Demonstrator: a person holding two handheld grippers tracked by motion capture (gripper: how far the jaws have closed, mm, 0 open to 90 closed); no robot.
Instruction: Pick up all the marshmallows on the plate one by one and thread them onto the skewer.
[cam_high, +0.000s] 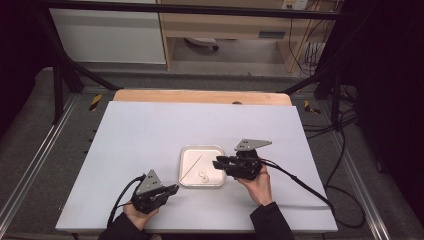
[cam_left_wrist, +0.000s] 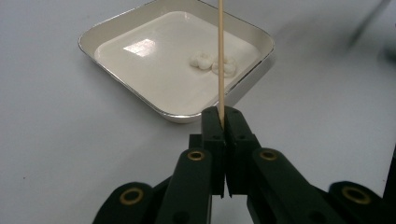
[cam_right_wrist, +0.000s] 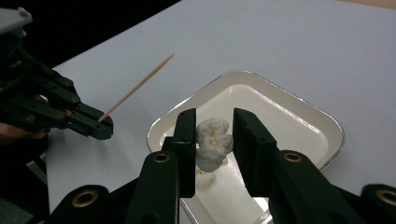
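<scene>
Worktop (cam_high: 150, 130): white sheet over a wooden top; it carries one tray, with your two grippers at its near side.
Tray (cam_high: 189, 152): shallow, white, rounded corners, near the middle of the worktop; two small white pieces lie in its near part in the high view.
Left gripper (cam_left_wrist: 223, 122): fingers pinched tight on the base of a thin wooden skewer (cam_left_wrist: 220, 51); it sits just outside the tray's near-left corner, the skewer pointing over the tray.
Right gripper (cam_right_wrist: 214, 140): fingers narrowly parted around a white puffed piece (cam_right_wrist: 212, 143) over the tray; whether they touch it, you cannot tell.
Step in hand, as judged: presenting the piece for threading.
Next move: close your right fingers firmly; line the skewer tip up with the piece's middle; push through steadily.
</scene>
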